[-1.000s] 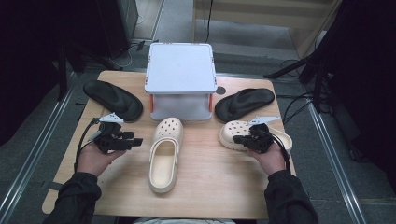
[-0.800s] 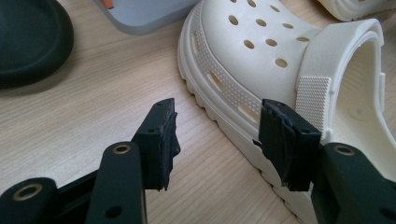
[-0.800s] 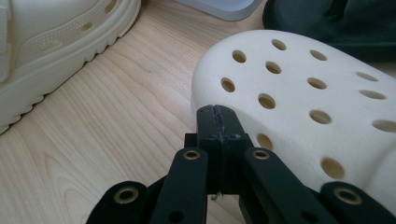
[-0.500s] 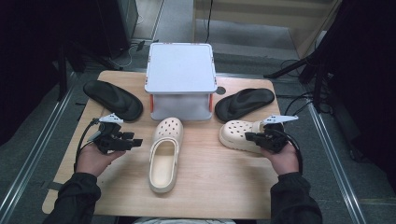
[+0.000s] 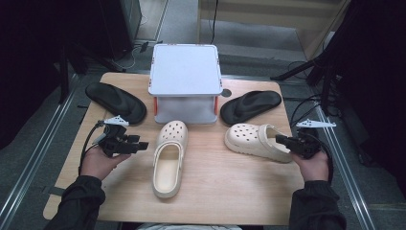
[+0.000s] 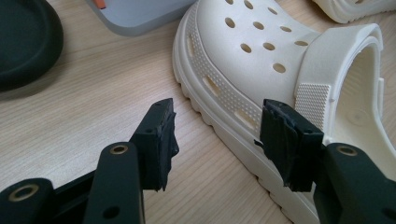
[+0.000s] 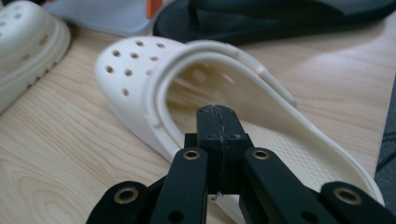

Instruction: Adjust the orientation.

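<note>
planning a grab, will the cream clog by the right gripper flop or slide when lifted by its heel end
The right cream clog looks moulded foam: probably light and holds shape. The thin heel strap may bend. Its ridged sole likely resists sliding on the wooden table.

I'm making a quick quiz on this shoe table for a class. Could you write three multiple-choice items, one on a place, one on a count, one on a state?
1. Where do the right tongs sit?
A. at the heel end of the right cream clog
B. on the grey box
C. over the left black sandal

2. How many cream clogs lie on the table?
A. one
B. two
C. four

3. How do the left tongs stand?
A. shut on a sandal
B. shut, empty
C. open, empty

Answers:
1 A, the high view shows them at that clog's heel.
2 B, the right one plus the middle cream clog.
3 C, bare wood shows between the jaws.
</note>
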`<move>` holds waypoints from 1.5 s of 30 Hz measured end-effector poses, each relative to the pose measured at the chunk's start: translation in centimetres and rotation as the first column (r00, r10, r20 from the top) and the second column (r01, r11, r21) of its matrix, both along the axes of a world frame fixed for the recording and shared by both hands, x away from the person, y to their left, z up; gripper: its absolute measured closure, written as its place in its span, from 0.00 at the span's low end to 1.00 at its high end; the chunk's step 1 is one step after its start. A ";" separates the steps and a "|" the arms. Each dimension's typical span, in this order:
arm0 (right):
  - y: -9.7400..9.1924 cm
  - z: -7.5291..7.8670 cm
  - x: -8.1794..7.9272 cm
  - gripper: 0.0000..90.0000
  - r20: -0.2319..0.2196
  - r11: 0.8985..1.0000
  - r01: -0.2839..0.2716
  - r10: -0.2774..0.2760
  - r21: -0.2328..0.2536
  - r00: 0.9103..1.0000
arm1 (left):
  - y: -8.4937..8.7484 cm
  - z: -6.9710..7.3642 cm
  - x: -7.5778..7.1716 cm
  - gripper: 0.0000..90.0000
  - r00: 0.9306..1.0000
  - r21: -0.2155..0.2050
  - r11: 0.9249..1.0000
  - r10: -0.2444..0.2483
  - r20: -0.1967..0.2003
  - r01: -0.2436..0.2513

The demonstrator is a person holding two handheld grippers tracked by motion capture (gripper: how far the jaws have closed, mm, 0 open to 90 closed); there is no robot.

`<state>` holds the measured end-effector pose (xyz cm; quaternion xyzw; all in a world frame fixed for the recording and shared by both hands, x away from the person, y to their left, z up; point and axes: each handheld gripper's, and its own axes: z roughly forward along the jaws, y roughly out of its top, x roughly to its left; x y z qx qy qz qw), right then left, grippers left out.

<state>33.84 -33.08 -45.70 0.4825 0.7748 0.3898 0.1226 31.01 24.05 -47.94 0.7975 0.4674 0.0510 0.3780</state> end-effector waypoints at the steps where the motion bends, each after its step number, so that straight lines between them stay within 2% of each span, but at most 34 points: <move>1: -0.1 -0.3 0.2 1.00 -0.010 1.000 0.003 -0.004 -0.004 1.000 | 0.0 0.0 0.0 0.51 1.000 0.000 1.000 -0.005 -0.001 0.005; 8: 0.3 -1.9 1.0 1.00 -0.071 0.999 -0.012 0.009 -0.037 0.997 | -0.1 0.0 0.1 0.51 1.000 0.002 1.000 -0.006 -0.001 0.006; 11: 0.6 -2.0 1.0 1.00 -0.071 0.999 -0.014 0.011 -0.050 0.997 | -0.1 0.0 0.1 0.50 1.000 0.001 1.000 -0.004 0.000 0.004; 16: 0.6 -2.0 0.9 1.00 -0.072 0.999 -0.015 0.012 -0.044 0.997 | -0.1 0.0 0.1 0.50 1.000 0.000 1.000 -0.004 0.001 0.004; 26: 1.9 -1.6 -0.2 1.00 -0.076 0.993 -0.046 0.038 -0.110 0.996 | 0.0 -0.1 0.1 0.48 1.000 0.006 1.000 -0.001 0.002 0.001; 34: 3.0 -1.5 -0.8 1.00 -0.093 0.994 -0.062 0.054 -0.088 0.994 | 0.0 -0.1 0.1 0.48 1.000 0.007 1.000 0.000 0.005 0.000; 45: 4.7 -1.5 -1.8 1.00 -0.114 0.993 -0.081 0.072 -0.083 0.991 | -0.1 -0.1 0.1 0.48 1.000 0.012 1.000 0.008 0.004 -0.008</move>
